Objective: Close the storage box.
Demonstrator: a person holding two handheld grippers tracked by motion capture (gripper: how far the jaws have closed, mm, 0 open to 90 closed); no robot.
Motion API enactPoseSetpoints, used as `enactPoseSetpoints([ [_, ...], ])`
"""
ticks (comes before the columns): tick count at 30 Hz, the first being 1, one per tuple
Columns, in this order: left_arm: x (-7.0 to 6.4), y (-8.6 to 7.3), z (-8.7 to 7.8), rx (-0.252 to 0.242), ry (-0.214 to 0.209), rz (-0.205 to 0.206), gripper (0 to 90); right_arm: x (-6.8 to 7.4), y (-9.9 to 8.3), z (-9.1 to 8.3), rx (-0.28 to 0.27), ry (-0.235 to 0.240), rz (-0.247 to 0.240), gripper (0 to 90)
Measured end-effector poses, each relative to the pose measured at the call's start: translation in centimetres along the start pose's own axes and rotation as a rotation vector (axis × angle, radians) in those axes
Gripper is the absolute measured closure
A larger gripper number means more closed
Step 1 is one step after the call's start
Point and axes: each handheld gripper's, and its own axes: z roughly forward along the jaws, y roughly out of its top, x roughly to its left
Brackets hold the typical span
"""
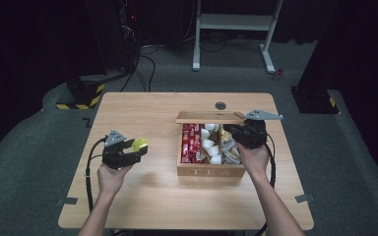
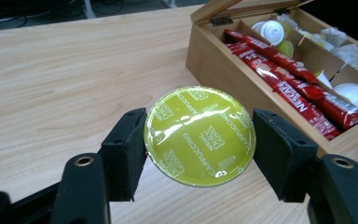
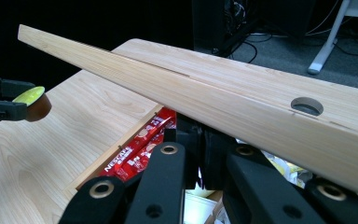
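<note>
My left gripper [image 1: 139,147] is shut on a yellow-green foil-topped coffee capsule [image 1: 139,144], held above the bare table left of the box. In the left gripper view the capsule [image 2: 199,135] sits between both pads, its lid printed "cappuccino". A wooden tea box [image 1: 210,171] stands open at centre right, its lid [image 1: 209,118] raised at the back. My right gripper [image 1: 231,132] reaches over the box's right side. In the right gripper view its jaws stand close together under the lid's edge [image 3: 214,107], which hides their tips.
The box holds red sachets [image 1: 191,142] on its left side, white cups [image 1: 209,145] in the middle and crumpled packets on the right. The wooden table [image 1: 142,113] has a cable hole [image 1: 220,105] behind the box. A white desk frame [image 1: 234,22] stands on the floor beyond.
</note>
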Motion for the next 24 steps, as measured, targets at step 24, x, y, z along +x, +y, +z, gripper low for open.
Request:
enactPoseSetpoints([
  [24,0.0,-2.3,1.9,0.069,0.018,0.003,38.0,0.0,0.0,0.0,0.004,-0.001,0.0,87.8],
])
